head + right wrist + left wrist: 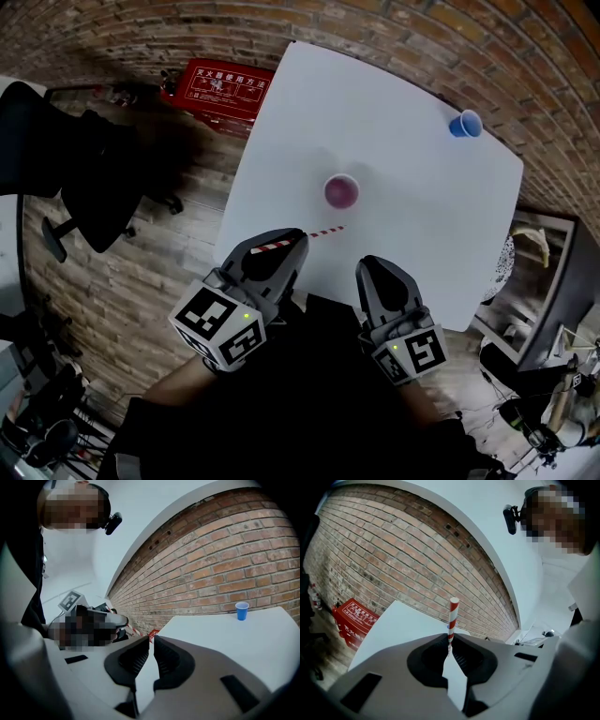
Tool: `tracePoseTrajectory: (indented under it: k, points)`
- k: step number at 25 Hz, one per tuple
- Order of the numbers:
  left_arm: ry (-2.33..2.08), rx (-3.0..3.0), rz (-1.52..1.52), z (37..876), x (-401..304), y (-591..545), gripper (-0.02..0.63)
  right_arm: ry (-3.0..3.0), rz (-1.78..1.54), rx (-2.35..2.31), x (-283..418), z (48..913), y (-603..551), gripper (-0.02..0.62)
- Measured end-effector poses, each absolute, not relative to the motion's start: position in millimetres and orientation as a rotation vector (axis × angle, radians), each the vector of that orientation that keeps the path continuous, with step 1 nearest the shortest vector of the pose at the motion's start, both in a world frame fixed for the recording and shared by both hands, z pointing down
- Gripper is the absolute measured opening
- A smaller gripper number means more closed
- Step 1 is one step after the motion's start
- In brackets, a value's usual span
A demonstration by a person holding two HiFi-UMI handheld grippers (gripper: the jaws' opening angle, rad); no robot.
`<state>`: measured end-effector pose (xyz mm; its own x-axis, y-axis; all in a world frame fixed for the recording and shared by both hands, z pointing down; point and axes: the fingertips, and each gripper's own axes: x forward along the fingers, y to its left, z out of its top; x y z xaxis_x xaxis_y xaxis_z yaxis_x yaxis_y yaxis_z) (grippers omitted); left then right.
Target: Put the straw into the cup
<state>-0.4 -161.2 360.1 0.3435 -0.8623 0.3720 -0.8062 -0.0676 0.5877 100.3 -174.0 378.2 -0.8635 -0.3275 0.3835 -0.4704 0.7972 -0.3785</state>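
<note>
Left tool [450, 641] pinches the straw [453, 613], its gripped end hidden; right tool [151, 641] sits closed, empty.

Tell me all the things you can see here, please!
white square table: one, white, fills the middle of the head view.
pink plastic cup: one, pink, upright near the table's middle.
blue plastic cup: one, blue, upright at the table's far right corner.
red-and-white striped straw: one, red and white, clamped in the left gripper, free end towards the pink cup.
red box with white print: one, red, on the floor beyond the table's far left.
black office chair: one, black, left of the table.
left gripper: one, grey, shut on the straw.
right gripper: one, grey, jaws nearly together, nothing between them.
</note>
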Motion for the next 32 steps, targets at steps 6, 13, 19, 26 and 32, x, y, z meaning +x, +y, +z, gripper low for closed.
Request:
tracePoseTrajectory:
  k: [6, 13, 19, 26, 32]
  points:
    - [-1.482, 1.846, -0.090, 368.5, -3.0, -174.0, 0.038, -2.672, 0.721, 0.622, 102.8, 390.3, -185.1, 0.052]
    - [-1.517, 1.867, 0.005, 379.4, -6.6, -191.8, 0.038, -2.660, 0.771, 0.631, 98.1, 400.6, -198.7, 0.052]
    - [-1.505, 1.844, 0.012, 392.0, -9.0, -202.4, 0.038, -2.636, 0.787, 0.633, 96.5, 410.3, -206.1, 0.052]
    - [-1.502, 1.821, 0.033, 410.0, -17.1, -216.9, 0.038, -2.612, 0.820, 0.645, 93.9, 421.2, -215.4, 0.052]
    - [-1.488, 1.805, 0.055, 426.9, -19.0, -225.4, 0.038, -2.591, 0.834, 0.636, 90.9, 434.0, -218.9, 0.052]
